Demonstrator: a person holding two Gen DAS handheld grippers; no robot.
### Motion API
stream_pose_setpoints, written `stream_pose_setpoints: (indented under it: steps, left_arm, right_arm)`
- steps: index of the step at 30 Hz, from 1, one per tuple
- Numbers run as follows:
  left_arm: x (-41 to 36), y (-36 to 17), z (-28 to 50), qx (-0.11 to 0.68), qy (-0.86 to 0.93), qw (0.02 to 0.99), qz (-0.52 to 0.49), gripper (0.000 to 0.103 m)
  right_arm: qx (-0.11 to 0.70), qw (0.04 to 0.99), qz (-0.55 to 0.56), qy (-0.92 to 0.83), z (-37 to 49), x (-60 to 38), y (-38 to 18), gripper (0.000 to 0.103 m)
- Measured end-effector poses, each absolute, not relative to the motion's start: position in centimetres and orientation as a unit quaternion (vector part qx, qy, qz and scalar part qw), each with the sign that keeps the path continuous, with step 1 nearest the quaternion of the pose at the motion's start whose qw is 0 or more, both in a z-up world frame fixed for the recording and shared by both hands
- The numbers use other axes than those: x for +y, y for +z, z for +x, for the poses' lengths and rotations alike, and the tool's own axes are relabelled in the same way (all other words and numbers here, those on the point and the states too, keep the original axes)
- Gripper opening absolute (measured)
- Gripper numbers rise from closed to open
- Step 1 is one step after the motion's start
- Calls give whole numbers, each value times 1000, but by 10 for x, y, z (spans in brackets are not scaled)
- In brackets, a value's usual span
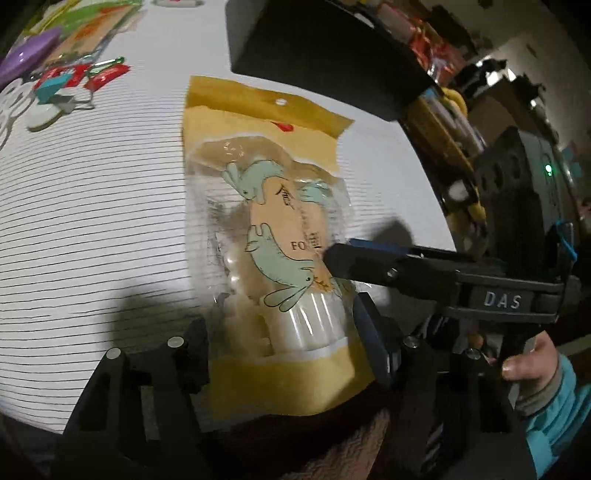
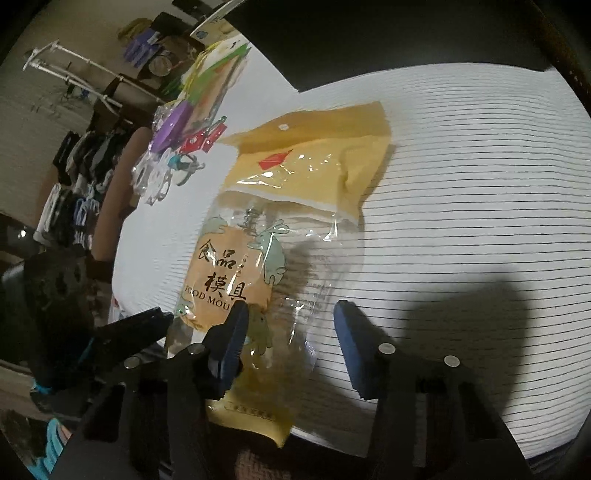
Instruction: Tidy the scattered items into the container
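Note:
A yellow and clear food mould packet [image 1: 280,236] with teal rabbit drawings lies on the striped white table at its near edge. My left gripper [image 1: 284,343] is open, its fingers on either side of the packet's lower end. My right gripper [image 2: 291,339] is open too, its jaws straddling the same packet [image 2: 295,206] from the other side; one of its fingers [image 1: 354,264] shows over the packet in the left wrist view. A black container [image 1: 325,55] stands at the back of the table.
A pile of scattered items lies at the far left: a purple piece [image 1: 29,55], red packets [image 1: 107,74], green and orange packets [image 1: 92,22] and white pieces [image 1: 44,118]. The same pile [image 2: 184,129] shows in the right wrist view. Cluttered shelves [image 1: 454,122] stand right of the table.

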State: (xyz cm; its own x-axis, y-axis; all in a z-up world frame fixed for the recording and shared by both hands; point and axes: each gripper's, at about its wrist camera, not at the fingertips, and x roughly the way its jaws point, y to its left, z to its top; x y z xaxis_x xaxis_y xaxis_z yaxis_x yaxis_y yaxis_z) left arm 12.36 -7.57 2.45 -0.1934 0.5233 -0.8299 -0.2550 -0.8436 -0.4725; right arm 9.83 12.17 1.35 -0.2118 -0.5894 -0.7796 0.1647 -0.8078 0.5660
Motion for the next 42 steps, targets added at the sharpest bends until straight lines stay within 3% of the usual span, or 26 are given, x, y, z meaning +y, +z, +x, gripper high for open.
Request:
stream_pose_setpoints:
  steps: [2,4,8,11,13,17,19,24,27,30,32,34,36,37,38,40,42]
  left_arm:
    - [-79,26,122,-116,766,243,-583,69]
    - [-88,27,119,-115,777,212,-582,81]
    - [-104,25,114,-148,776,205,-578,84]
    - [-107,23,115,-155,782,204,-568,78]
    - [-102,24,116,-166,778,221,-563,53]
    - [-90,34,119,-140,789,216,-558,52]
    - [-83,43,122,-133,790,230,-553,51]
    - [-65,67,123,-109,801,241,-538,51]
    - [-66,57,116,-87,803,194,-557,52]
    - [-79,41,112,-118,794,180,-569,67]
    - [-86,36,111,-140,789,172,-572,76]
    - [-87,32,109,-152,786,178,-573,75]
    - [-84,26,109,-157,778,194,-576,68]
    - [-82,25,111,-149,780,191,-577,63]
    - [-82,24,113,-145,782,190,-575,61]
    - [-85,26,116,-164,777,206,-572,60]
    - [-85,31,117,-186,774,220,-565,59]
  right_arm:
    - [-195,244,578,-754,99,124,13,49]
    - [-209,236,580,-751,99,130,12,50]
    - [-221,239,580,-747,99,134,10,55]
    - [-205,254,580,-746,100,121,11,53]
    - [-174,253,576,-758,102,110,13,50]
    - [-163,252,569,-765,101,108,17,40]
    - [-166,261,558,-770,103,110,23,24]
    - [-140,267,536,-788,104,113,46,23]
    - [-134,229,550,-792,106,119,46,25]
    - [-160,227,565,-777,106,124,37,47]
    - [-174,237,575,-763,105,120,31,47]
    - [-186,253,575,-756,103,111,29,47]
    - [-192,274,572,-749,101,99,30,46]
    - [-192,277,571,-748,100,94,31,40]
    - [-188,279,569,-750,99,91,30,38]
    - [-201,293,562,-747,96,90,29,23]
    - [-209,291,557,-749,95,95,29,22]
